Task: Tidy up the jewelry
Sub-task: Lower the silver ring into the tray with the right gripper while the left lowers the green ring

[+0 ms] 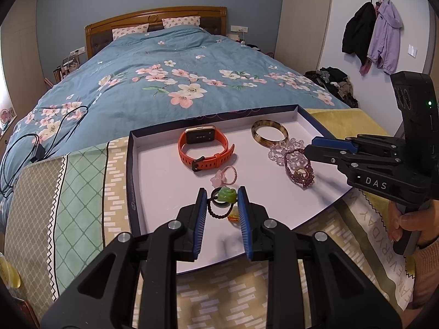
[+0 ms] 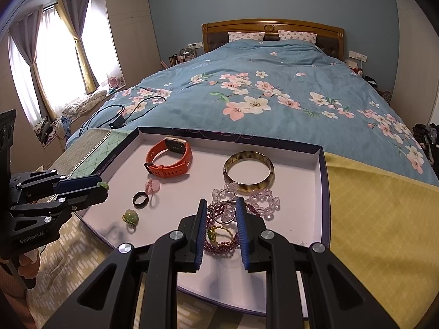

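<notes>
A shallow white tray (image 1: 153,181) (image 2: 307,197) on the bed's foot holds the jewelry. My left gripper (image 1: 221,194) is shut on a green jade charm (image 1: 226,194) and holds it above the tray; its tip shows in the right wrist view (image 2: 103,186). A black ring (image 2: 140,199) and a green-and-amber ring (image 2: 131,217) lie below it. My right gripper (image 2: 221,205) (image 1: 307,149) is open around a purple bead bracelet (image 2: 219,242) (image 1: 299,171). An orange watch (image 1: 204,148) (image 2: 170,159), an amber bangle (image 1: 270,135) (image 2: 248,171), a clear bead bracelet (image 2: 263,200) and a pink ring (image 1: 226,175) (image 2: 153,186) lie in the tray.
The tray rests on a patterned blanket (image 1: 68,186) and a yellow cloth (image 2: 384,219). A black cable (image 1: 41,142) (image 2: 123,115) lies on the blue floral quilt (image 1: 178,82). Coats (image 1: 373,33) hang on the right wall. A window with curtains (image 2: 55,54) is at the left.
</notes>
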The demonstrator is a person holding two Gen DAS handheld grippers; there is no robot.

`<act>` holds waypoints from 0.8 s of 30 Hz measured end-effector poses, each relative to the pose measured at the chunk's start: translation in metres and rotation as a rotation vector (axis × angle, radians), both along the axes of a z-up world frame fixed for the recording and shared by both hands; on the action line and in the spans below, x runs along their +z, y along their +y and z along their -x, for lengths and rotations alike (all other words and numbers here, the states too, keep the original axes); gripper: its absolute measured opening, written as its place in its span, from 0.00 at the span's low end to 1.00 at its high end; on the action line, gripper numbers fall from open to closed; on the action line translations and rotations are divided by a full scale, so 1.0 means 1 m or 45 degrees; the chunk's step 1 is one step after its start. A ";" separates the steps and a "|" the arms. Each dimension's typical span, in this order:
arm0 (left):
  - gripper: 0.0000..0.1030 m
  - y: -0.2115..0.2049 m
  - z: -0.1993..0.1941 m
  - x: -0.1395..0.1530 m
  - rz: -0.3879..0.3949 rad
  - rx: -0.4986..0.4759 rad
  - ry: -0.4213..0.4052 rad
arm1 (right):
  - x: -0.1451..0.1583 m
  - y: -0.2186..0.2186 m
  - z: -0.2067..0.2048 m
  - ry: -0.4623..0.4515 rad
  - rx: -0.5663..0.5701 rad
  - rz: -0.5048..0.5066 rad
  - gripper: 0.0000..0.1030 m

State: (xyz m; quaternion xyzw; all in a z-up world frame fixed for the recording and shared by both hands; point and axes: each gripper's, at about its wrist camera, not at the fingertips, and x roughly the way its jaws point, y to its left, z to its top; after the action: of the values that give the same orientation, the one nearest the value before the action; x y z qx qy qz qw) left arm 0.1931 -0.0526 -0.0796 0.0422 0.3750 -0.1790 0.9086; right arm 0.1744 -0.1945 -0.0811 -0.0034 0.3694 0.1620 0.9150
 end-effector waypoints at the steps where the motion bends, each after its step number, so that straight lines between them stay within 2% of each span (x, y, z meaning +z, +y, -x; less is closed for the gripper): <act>1: 0.22 0.000 0.000 0.000 0.000 0.000 0.000 | 0.000 0.000 0.000 0.001 -0.001 0.000 0.19; 19: 0.22 0.000 -0.002 0.000 -0.002 0.004 0.002 | -0.006 -0.003 -0.006 0.010 -0.017 0.001 0.19; 24: 0.22 -0.003 -0.007 -0.009 -0.017 0.011 0.026 | -0.008 0.000 -0.012 0.028 -0.017 0.020 0.19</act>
State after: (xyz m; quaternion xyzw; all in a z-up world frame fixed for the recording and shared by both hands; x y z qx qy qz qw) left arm 0.2006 -0.0553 -0.0882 0.0449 0.3856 -0.1730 0.9052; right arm 0.1861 -0.1945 -0.0896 -0.0063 0.3806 0.1532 0.9119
